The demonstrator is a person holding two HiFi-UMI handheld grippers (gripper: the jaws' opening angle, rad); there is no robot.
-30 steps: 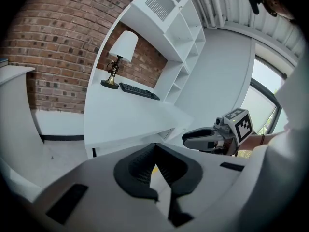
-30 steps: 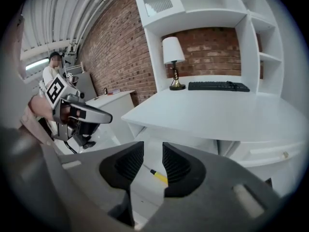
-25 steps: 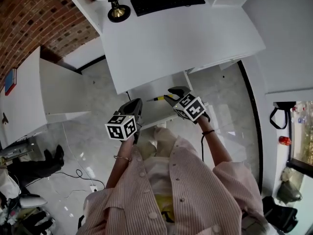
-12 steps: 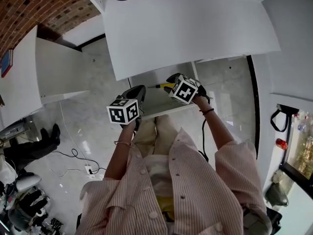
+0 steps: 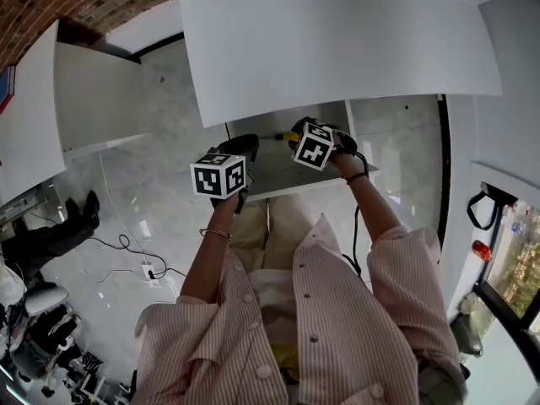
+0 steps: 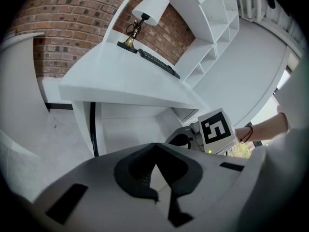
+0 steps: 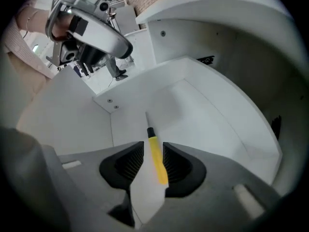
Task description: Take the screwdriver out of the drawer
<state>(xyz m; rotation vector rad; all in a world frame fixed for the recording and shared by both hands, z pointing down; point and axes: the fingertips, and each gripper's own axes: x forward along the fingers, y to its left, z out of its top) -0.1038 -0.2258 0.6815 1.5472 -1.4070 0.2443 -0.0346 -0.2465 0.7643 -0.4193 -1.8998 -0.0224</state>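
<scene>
The white drawer (image 5: 272, 174) stands pulled out under the desk. In it lies a screwdriver (image 5: 280, 137) with a yellow handle, its shaft pointing to the drawer's back corner. My right gripper (image 5: 296, 132) is down in the drawer. In the right gripper view its jaws (image 7: 153, 150) straddle the yellow handle (image 7: 157, 161). The handle lies against the right pad, a thin gap shows at the left pad, so the gripper is open. My left gripper (image 5: 240, 147) hovers at the drawer's left side. Its jaws (image 6: 154, 149) are shut on nothing.
The white desk top (image 5: 337, 40) overhangs the drawer's back half. A lamp (image 6: 149, 8) and a keyboard (image 6: 157, 62) stand on the desk. The drawer's walls (image 7: 130, 81) close in round the right gripper. A white cabinet (image 5: 93, 91) stands to the left. The person's knees are just below the drawer front.
The head camera has tipped down, so lamp and keyboard slid out of the top. Both grippers and the screwdriver keep their places relative to the drawer.
</scene>
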